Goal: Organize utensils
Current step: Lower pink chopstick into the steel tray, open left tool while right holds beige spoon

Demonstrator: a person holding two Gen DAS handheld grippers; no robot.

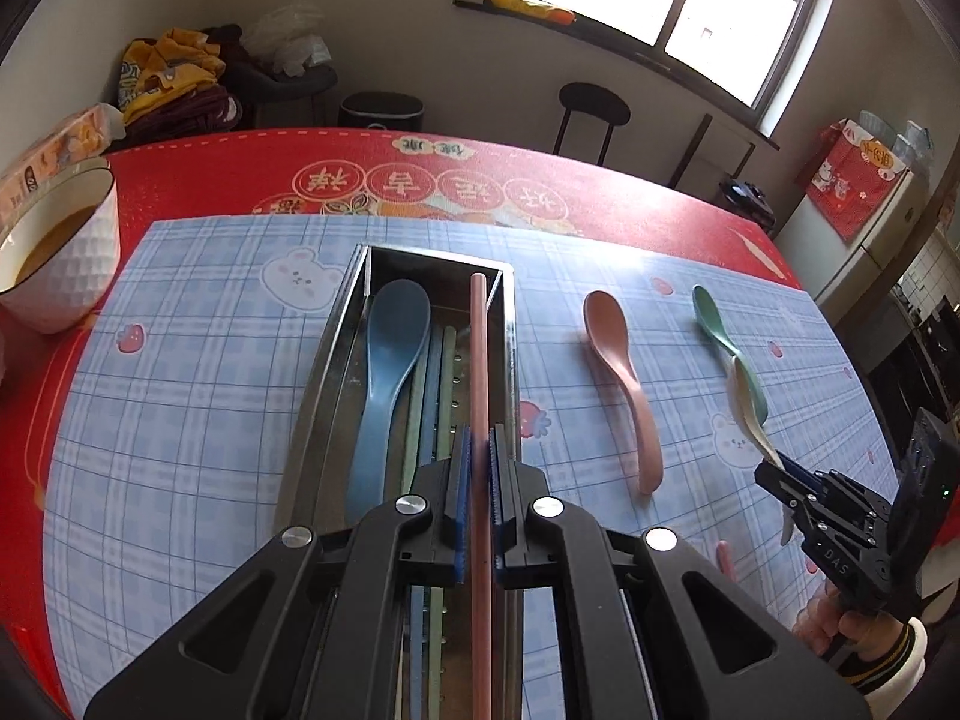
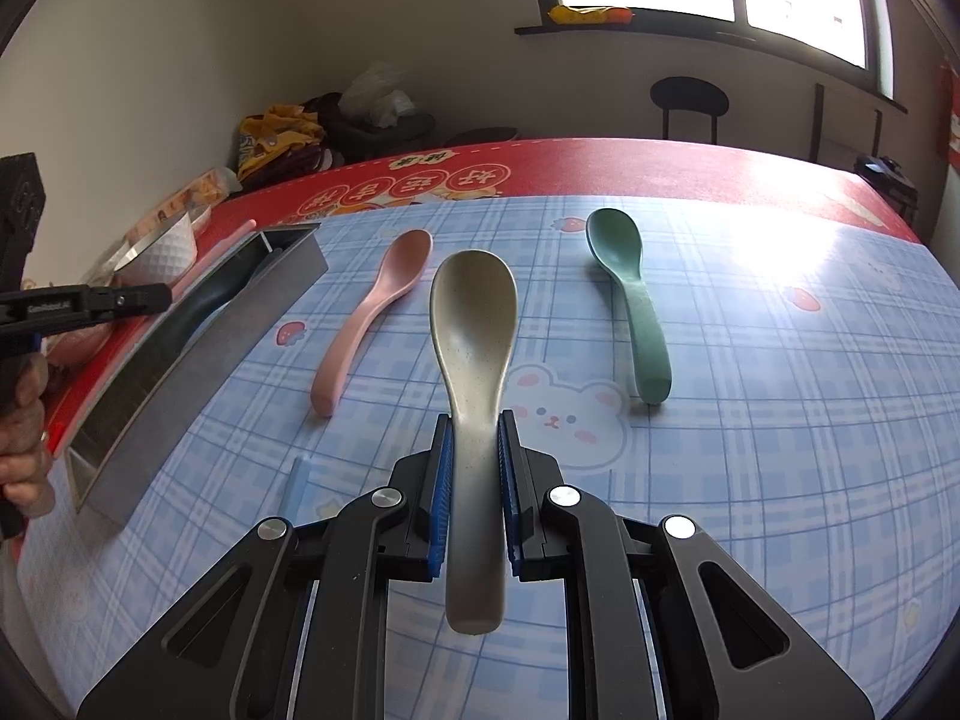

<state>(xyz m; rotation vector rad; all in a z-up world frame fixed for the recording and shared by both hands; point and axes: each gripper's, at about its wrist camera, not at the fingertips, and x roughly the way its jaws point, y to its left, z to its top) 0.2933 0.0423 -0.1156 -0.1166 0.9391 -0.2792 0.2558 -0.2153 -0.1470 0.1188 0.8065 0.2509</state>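
The fingers of the left gripper [image 1: 480,468] are closed tight on a pink chopstick [image 1: 479,360], their blue ribbed pads pressing it from either side. The chopstick is a thin, straight, salmon-coloured rod; its long axis runs directly away from the camera, in line with the fingers, and its far tip hangs above the far end of the metal tray [image 1: 336,324].

That tray is a long, narrow steel box lying lengthwise on the blue plaid mat [image 1: 210,390]. Inside it a blue spoon [image 1: 390,354] rests with its bowl toward the far end, and beside it lie green and blue chopsticks, parallel to the tray's sides.

The fingers of the right gripper [image 2: 475,468] are nearly closed, pinching the handle of a beige spoon [image 2: 474,324]. The spoon is speckled and matte, with a broad oval bowl; the bowl points away from the gripper, and the end of the handle sticks out behind the pads. It is lifted clear of the mat.

On the mat a pink spoon [image 2: 375,306] lies slanted, bowl toward the far side, between the tray and the beige spoon. A green spoon [image 2: 630,300] lies further right, its bowl also at the far end. The bench [image 1: 180,180] wears a red printed cover, and a white bowl [image 1: 66,264] stands at its left edge.
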